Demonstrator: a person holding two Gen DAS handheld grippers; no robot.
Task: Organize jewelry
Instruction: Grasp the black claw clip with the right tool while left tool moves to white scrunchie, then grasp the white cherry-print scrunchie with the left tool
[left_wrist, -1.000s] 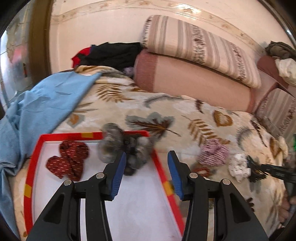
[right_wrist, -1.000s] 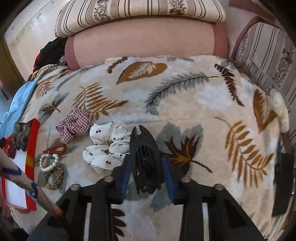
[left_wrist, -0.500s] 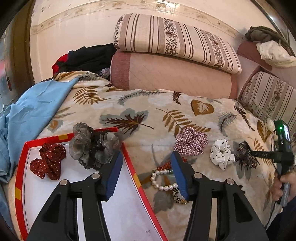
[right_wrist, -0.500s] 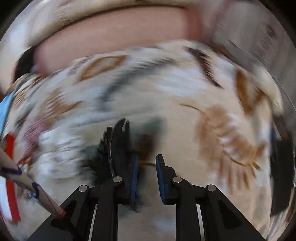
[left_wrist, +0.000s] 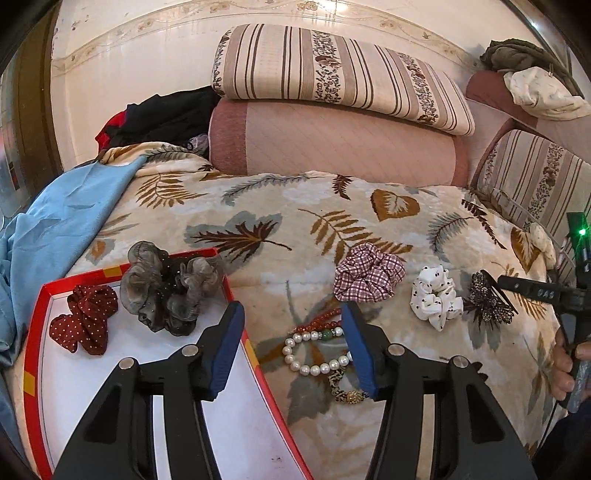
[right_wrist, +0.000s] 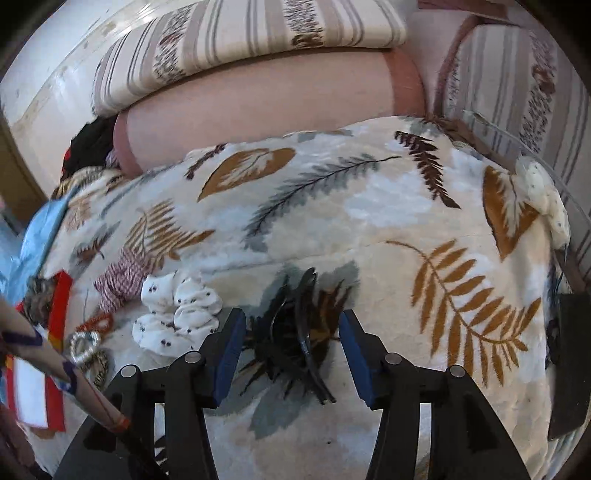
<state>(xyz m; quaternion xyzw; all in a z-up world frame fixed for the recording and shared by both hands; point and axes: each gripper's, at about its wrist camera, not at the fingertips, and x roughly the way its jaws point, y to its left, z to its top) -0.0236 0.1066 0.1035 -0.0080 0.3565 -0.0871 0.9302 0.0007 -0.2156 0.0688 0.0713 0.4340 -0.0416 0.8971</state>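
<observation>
Jewelry and hair accessories lie spread over a leaf-patterned bedspread, with part of them already in a red-rimmed tray at the left. Inside the tray rest a dark red dotted scrunchie and a grey sheer scrunchie, the latter against the tray's far right corner. Just right of the tray rim, on the bedspread, lie a pearl bracelet, a red bead bracelet beyond it and a gold-toned chain bracelet nearer the camera. The left gripper hangs over these bracelets, its jaws standing moderately apart with nothing pressed between them; the pearl bracelet shows in the gap. Farther right sit a checked scrunchie, a white dotted scrunchie and a dark ornamental hair clip. The right gripper is above the hair clip; its jaws are opening, and the clip lies on the bedspread between them, apart from both pads. A hand holds that gripper's handle at the right edge of the left wrist view. Striped and pink cushions back the bed.
</observation>
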